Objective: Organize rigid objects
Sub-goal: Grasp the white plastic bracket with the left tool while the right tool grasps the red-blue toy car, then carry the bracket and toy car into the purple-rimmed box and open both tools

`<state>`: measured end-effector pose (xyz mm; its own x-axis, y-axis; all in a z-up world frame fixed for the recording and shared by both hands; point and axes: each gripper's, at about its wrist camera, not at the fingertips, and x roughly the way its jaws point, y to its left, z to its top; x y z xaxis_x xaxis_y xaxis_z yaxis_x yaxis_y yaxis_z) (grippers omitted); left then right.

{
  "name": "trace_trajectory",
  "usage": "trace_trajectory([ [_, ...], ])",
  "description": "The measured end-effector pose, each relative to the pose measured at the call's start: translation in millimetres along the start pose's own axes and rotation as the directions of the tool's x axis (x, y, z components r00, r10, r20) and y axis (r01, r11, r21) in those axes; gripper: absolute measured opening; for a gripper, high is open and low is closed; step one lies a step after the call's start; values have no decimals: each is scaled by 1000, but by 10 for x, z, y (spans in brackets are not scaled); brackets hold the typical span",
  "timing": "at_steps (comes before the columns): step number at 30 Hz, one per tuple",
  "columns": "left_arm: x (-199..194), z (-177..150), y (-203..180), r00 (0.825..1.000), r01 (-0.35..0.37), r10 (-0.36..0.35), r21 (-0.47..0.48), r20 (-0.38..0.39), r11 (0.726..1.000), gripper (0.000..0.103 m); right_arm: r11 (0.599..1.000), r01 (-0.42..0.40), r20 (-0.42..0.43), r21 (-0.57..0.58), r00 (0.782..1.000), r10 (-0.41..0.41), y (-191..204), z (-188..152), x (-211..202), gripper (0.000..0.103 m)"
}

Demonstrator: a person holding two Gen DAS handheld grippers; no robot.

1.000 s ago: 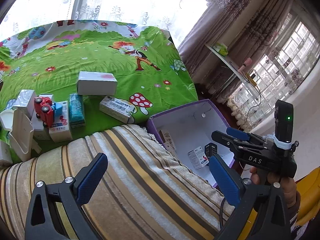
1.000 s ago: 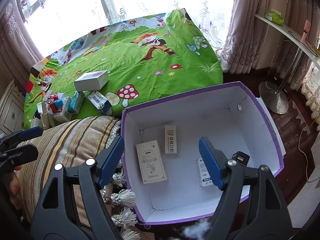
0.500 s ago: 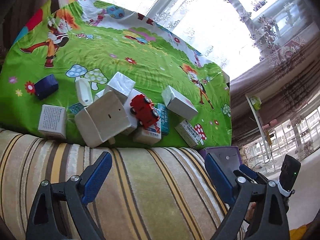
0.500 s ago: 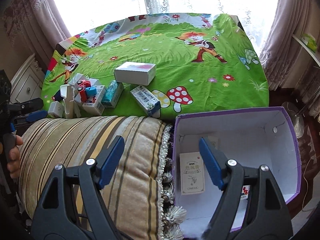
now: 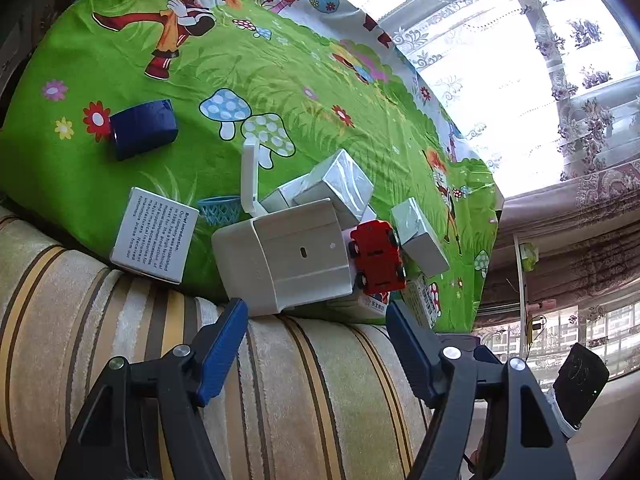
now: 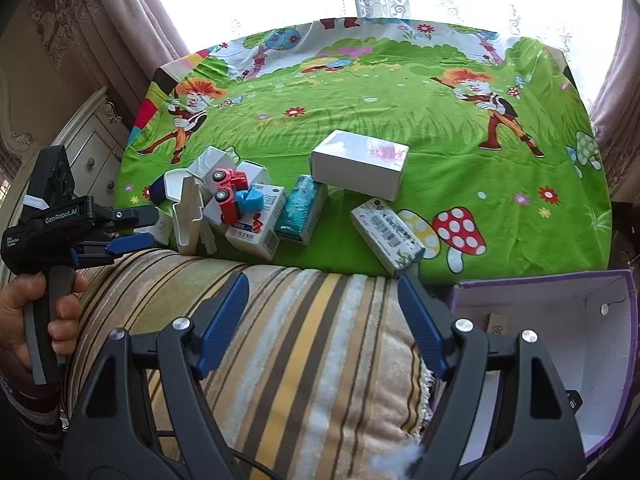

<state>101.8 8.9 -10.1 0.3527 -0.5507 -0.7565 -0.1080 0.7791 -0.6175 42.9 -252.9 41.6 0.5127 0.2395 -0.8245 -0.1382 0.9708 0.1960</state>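
Note:
A pile of rigid things lies on the green cartoon bedsheet (image 5: pixel 280 80): a white plastic case (image 5: pixel 296 256), a red toy car (image 5: pixel 378 256), silver boxes (image 5: pixel 338 186), a white printed box (image 5: pixel 154 236) and a navy box (image 5: pixel 142 128). The right wrist view also shows a large white box (image 6: pixel 360 164), a teal box (image 6: pixel 302 208) and a barcode box (image 6: pixel 386 236). My left gripper (image 5: pixel 316 312) hovers over the striped cushion just short of the white case. Its jaws are closing with nothing between them. My right gripper (image 6: pixel 322 284) stands open and empty above the cushion.
A striped cushion (image 6: pixel 300 340) lies between me and the bed. A purple-rimmed white bin (image 6: pixel 540 277) holding small boxes sits at the lower right. A hand (image 6: pixel 24 316) holds the left gripper (image 6: pixel 154 224) at the left edge. A white dresser (image 6: pixel 92 152) stands beyond it.
The left gripper swung from the bin to the pile around the white case, rolled, and its jaws narrowed. The right gripper moved left off the bin to over the cushion.

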Motion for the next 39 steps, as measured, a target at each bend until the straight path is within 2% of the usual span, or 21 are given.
trace_trajectory([
  [8, 132, 92, 94, 997, -68, 67, -34, -32, 997, 72, 994, -77, -22, -71, 997, 76, 292, 231, 327, 80],
  [16, 292, 153, 132, 989, -131, 129, -16, -72, 991, 72, 987, -129, -39, -101, 991, 125, 439, 380, 569, 80],
  [23, 374, 177, 177, 988, -134, 133, -13, -80, 991, 72, 978, -179, -77, -104, 982, 172, 481, 489, 796, 80],
  [25, 382, 182, 193, 988, -131, 130, -14, -79, 991, 68, 974, -192, -85, -120, 979, 183, 518, 505, 848, 80],
  [27, 388, 192, 213, 989, -123, 121, -18, -81, 992, 59, 973, -192, -88, -124, 979, 182, 526, 526, 894, 80],
  [33, 415, 198, 278, 991, -108, 105, -29, -88, 994, 40, 969, -202, -92, -140, 977, 190, 561, 564, 963, 78],
  [35, 427, 194, 287, 991, -104, 101, -30, -93, 994, 35, 966, -212, -111, -146, 974, 197, 583, 554, 1003, 68],
  [39, 417, 177, 272, 992, -96, 93, -21, -90, 995, 35, 964, -218, -137, -151, 971, 198, 599, 531, 1057, 56],
])
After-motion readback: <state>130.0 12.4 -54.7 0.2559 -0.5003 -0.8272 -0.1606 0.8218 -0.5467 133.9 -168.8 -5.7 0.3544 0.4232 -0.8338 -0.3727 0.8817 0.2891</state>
